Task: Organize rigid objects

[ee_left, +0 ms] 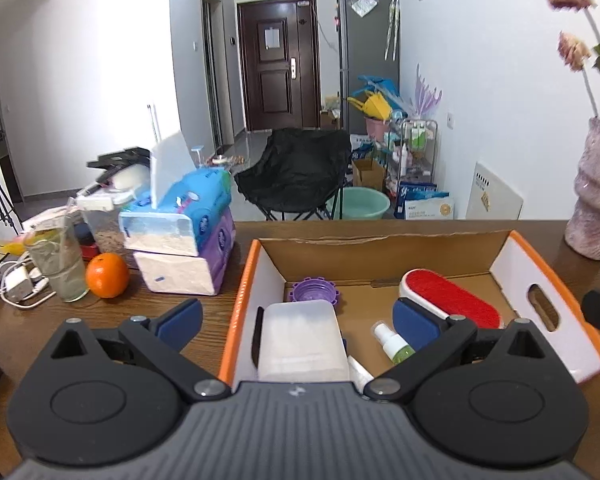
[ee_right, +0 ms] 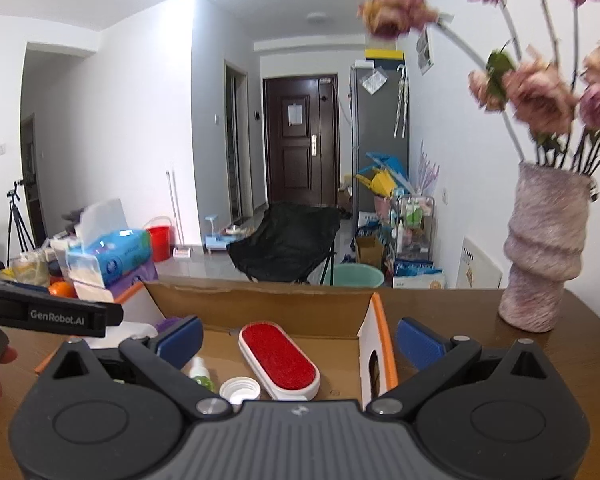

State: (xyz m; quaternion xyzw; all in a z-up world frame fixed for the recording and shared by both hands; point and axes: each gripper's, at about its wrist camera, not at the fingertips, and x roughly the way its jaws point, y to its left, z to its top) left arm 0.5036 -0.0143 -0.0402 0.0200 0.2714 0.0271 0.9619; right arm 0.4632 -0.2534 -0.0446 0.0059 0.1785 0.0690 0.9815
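Left wrist view: left gripper (ee_left: 300, 316) fingers spread, empty, above box (ee_left: 540, 272) holding tub (ee_left: 302, 340), spray bottle (ee_left: 392, 342), brush (ee_left: 452, 298), purple lid (ee_left: 314, 290). Right gripper (ee_right: 300, 340) likewise spread. Risk: a careless sweep could clip the box wall or topple the vase (ee_right: 540, 252) beyond.

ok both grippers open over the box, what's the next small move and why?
Probably pull both back: the left gripper and right gripper hold nothing, and the lint brush, spray bottle and clear container already lie in the cardboard box.
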